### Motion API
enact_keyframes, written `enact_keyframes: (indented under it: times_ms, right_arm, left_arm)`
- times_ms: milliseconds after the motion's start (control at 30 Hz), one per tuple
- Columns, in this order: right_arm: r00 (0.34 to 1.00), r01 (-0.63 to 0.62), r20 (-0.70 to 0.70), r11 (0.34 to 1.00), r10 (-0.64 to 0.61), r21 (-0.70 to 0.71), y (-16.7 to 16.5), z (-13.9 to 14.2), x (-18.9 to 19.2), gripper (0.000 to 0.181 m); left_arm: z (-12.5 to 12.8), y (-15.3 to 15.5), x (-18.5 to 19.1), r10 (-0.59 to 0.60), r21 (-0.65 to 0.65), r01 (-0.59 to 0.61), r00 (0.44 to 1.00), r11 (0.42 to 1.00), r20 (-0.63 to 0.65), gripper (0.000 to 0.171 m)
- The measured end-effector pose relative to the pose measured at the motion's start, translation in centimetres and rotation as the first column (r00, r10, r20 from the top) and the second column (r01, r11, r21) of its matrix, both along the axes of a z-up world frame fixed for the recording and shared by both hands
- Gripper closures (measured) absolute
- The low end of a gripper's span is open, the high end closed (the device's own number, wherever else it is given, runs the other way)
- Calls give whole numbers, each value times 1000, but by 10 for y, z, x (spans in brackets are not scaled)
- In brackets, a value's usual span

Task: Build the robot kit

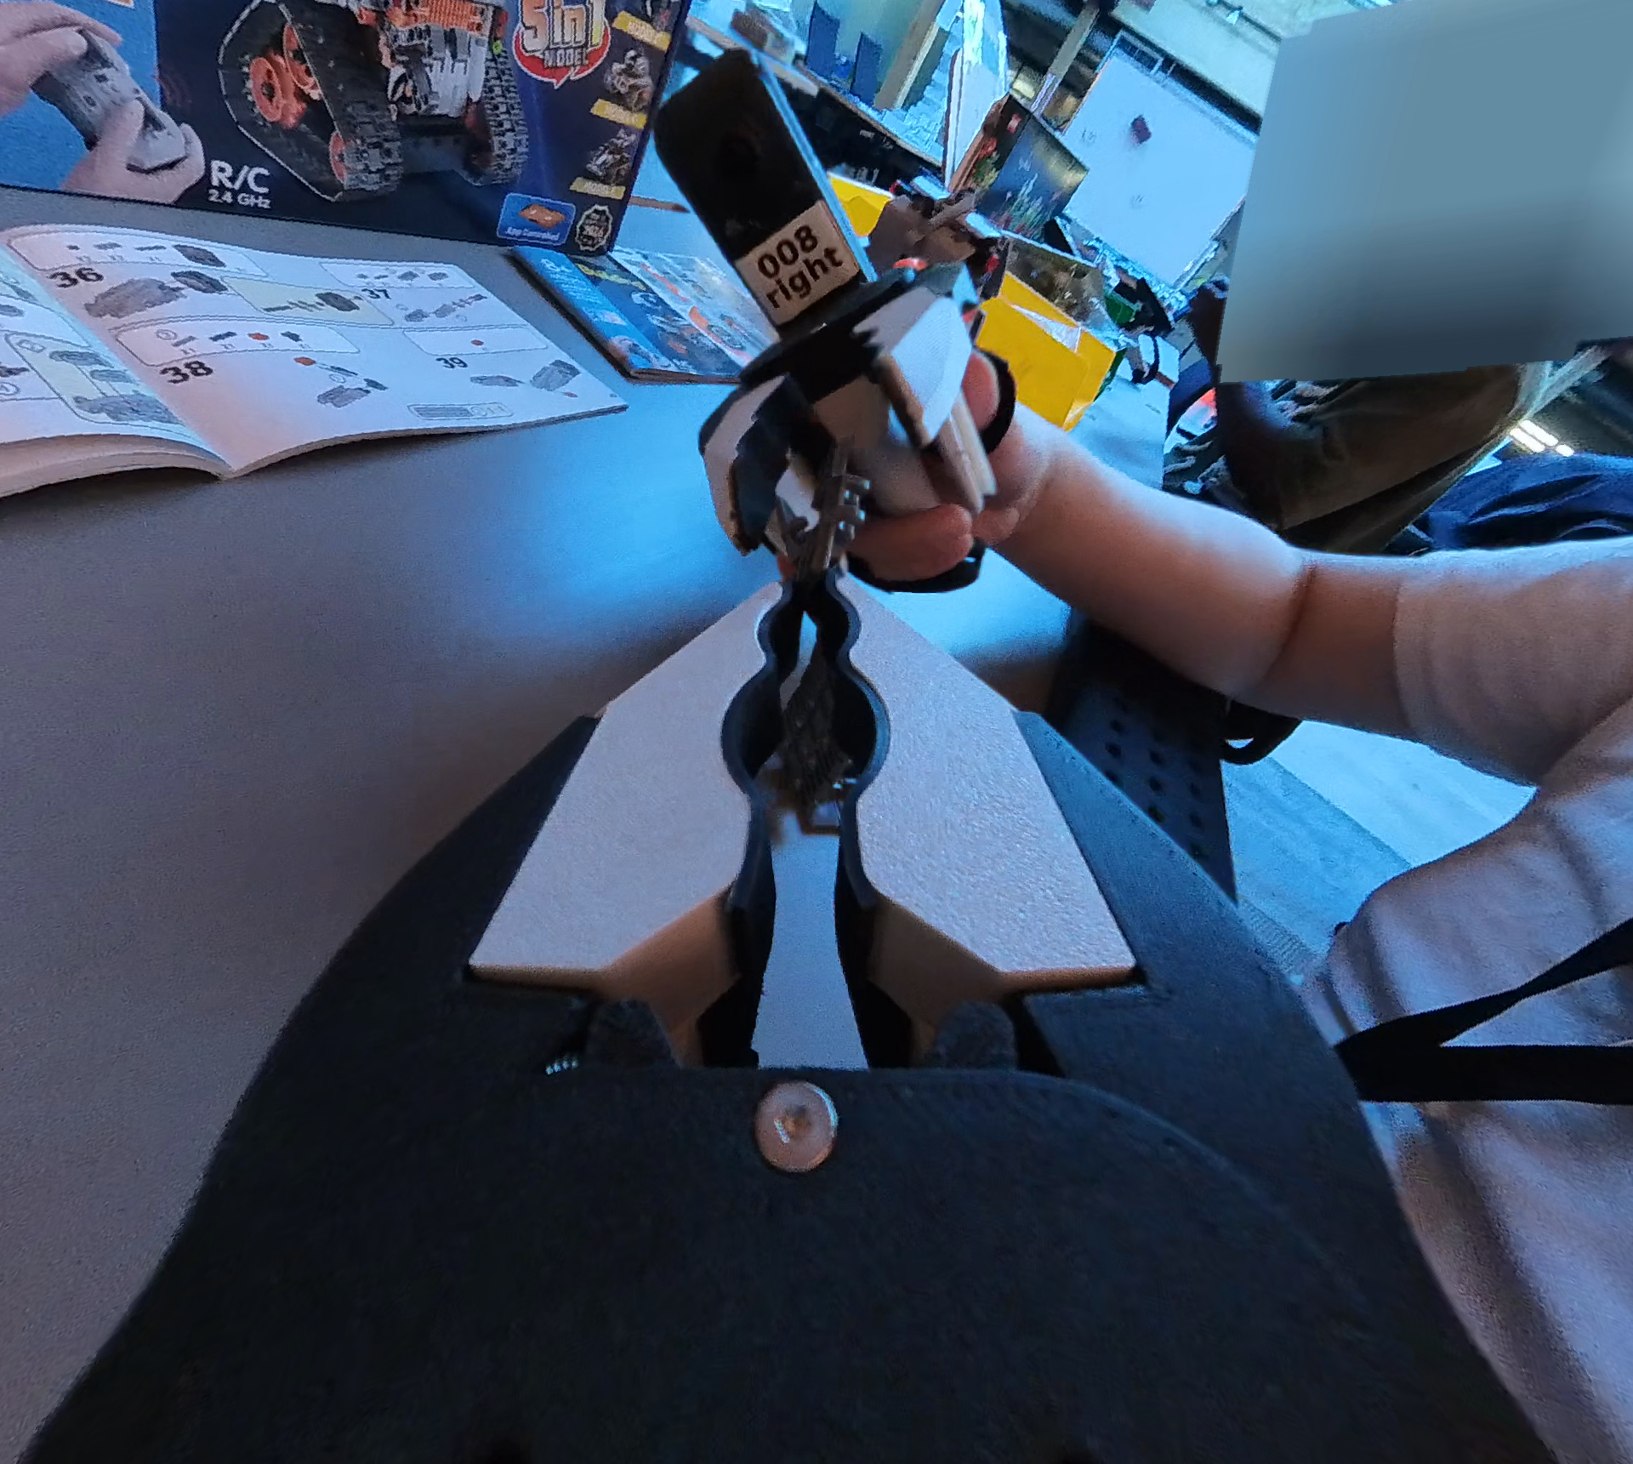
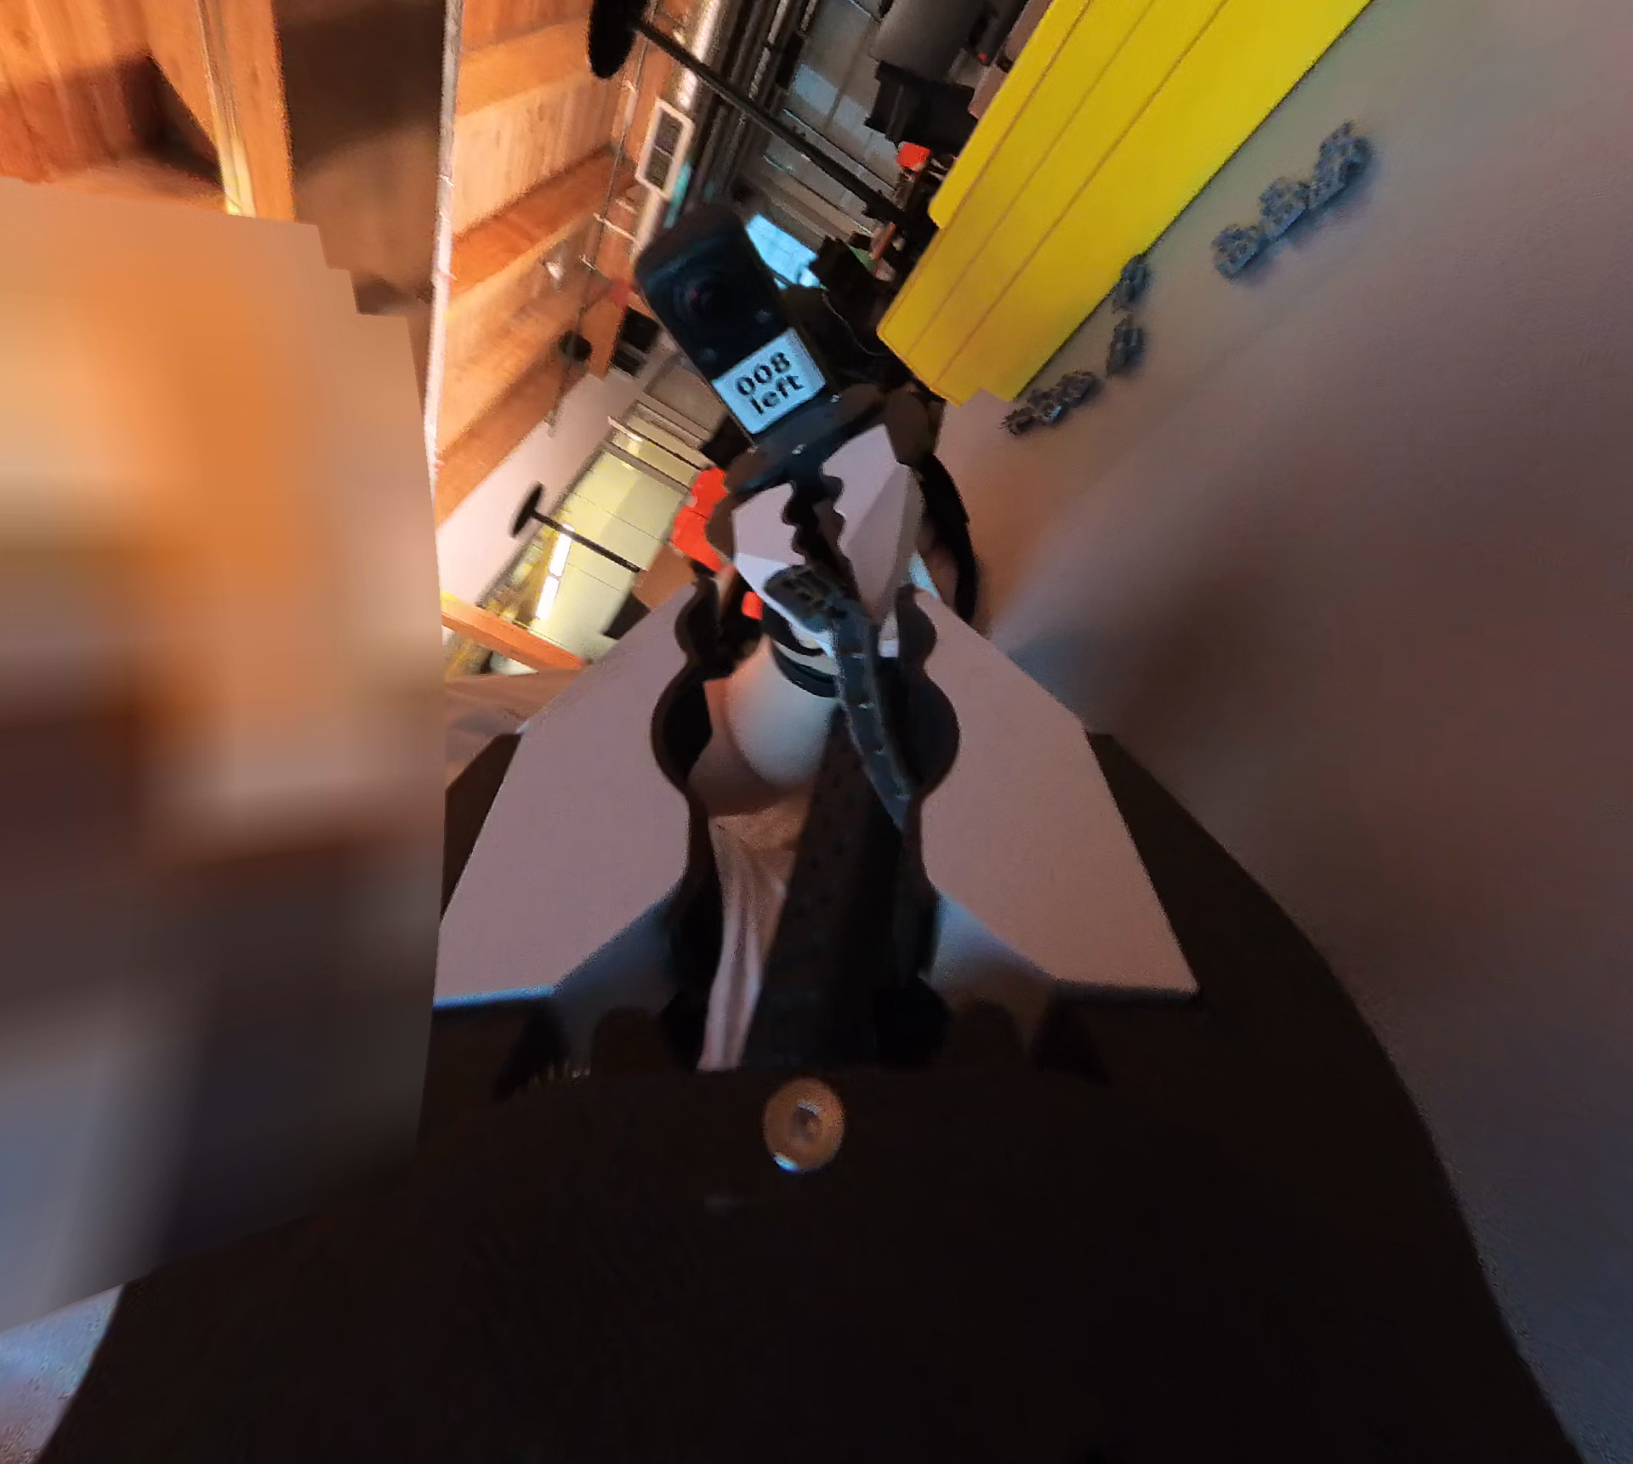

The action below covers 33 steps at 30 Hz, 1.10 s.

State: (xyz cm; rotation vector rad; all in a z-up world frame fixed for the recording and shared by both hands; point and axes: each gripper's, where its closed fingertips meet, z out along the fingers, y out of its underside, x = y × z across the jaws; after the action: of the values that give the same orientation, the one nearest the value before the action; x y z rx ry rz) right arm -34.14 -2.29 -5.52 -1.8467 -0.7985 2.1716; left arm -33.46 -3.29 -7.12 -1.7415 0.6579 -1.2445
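Observation:
My left gripper point(image 1: 808, 593) is shut on a dark toothed track strip point(image 1: 815, 723), which runs between its pale fingers point(image 1: 658, 794) and out past the tips. The strip's far end reaches my right gripper point(image 1: 826, 516), held in a hand just beyond and facing me. In the right wrist view my right gripper point(image 2: 808, 608) has its jaws apart. The track strip point(image 2: 870, 701) lies between them, against the right-hand finger point(image 2: 1016, 821). The left gripper point(image 2: 817, 560) pinches the strip's far end. Both are held above the grey table point(image 1: 265, 670).
A blue toy robot box point(image 1: 371, 25) stands at the back left. An open instruction booklet point(image 1: 265, 343) and a smaller blue booklet point(image 1: 654, 312) lie in front of it. A yellow bin point(image 2: 1149, 96) and loose track pieces point(image 2: 1290, 202) are on the table. A person's forearm point(image 1: 1193, 591) is on the right. My left and right fingertips are right by each other.

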Motion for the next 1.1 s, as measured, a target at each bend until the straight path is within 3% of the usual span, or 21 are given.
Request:
enact_keyframes:
  times_ms: [100,367,567,700,800,1100]
  right_arm:
    - [1000,8,14,994,-6,-107,0,-2,-1,137]
    - [998,44,63,973,-31,-227,0,-8,-3,135]
    - [992,99,102,975,-80,-201,5,-13,-4,151]
    - [991,97,102,982,-81,-163,5,-13,-4,145]
    - [991,105,95,978,-89,-182,7,-16,-4,154]
    - [992,122,55,962,-112,-245,12,-21,-6,156]
  left_arm:
    - [-1,0,0,5,11,-5,1000,1000,-14,169]
    - [-8,4,-1,48,73,-39,992,997,-117,168]
    - [-9,5,0,73,125,-53,984,991,-164,169]
    - [-11,6,0,74,112,-56,983,992,-166,169]
    - [-12,6,0,82,120,-61,980,991,-179,169]
    - [-17,10,-4,118,156,-82,963,984,-242,170]
